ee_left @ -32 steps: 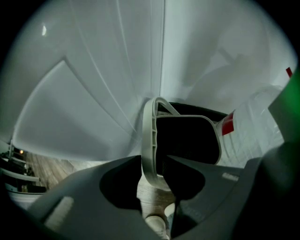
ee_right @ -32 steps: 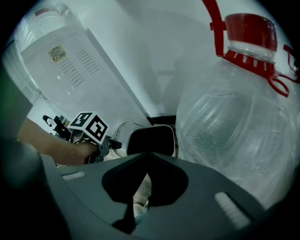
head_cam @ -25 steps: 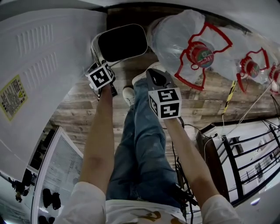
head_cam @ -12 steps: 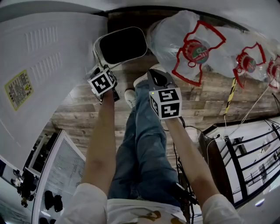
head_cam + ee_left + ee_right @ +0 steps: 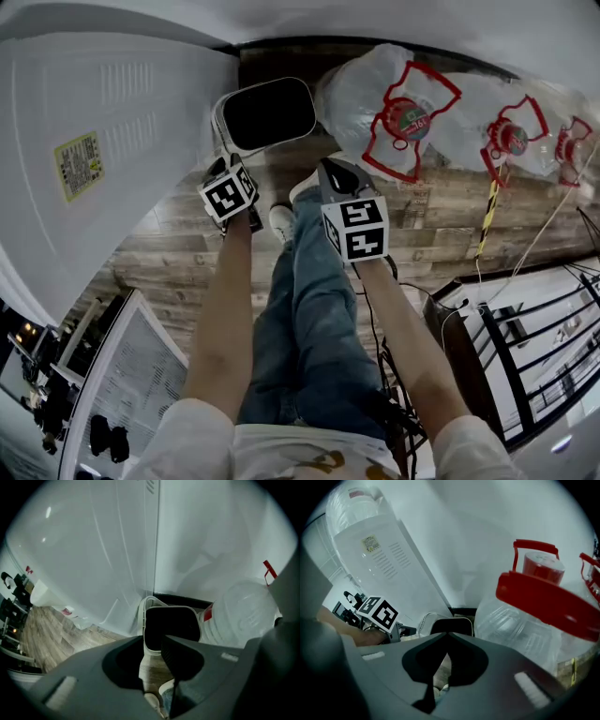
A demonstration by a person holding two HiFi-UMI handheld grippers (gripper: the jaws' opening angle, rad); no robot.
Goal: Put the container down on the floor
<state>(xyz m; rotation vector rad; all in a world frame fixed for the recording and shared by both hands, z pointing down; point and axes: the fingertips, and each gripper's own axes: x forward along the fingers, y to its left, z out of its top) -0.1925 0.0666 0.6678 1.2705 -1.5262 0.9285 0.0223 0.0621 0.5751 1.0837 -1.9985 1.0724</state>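
**Container on floor, both hand-held grippers free of it**

The white container with the dark inside stood upright on the wooden floor. It sat in the corner, just beside the white water dispenser and close to the wall. A clear water jug with a red handle lay just to its other side, and a second jug lay farther along the wall.

The left hand-held gripper pointed at the container's near left edge. Its jaws were apart with only bare floor showing in the gap. Could not tell if the tips touched the container's wall.

The right hand-held gripper hung beside the left one, over the person's jeans. Its jaw tips were pressed together with nothing held between them. It pointed toward the container and the nearest jug, apart from both.

The person's white shoes stood on the floor between the two grippers, just short of the container.
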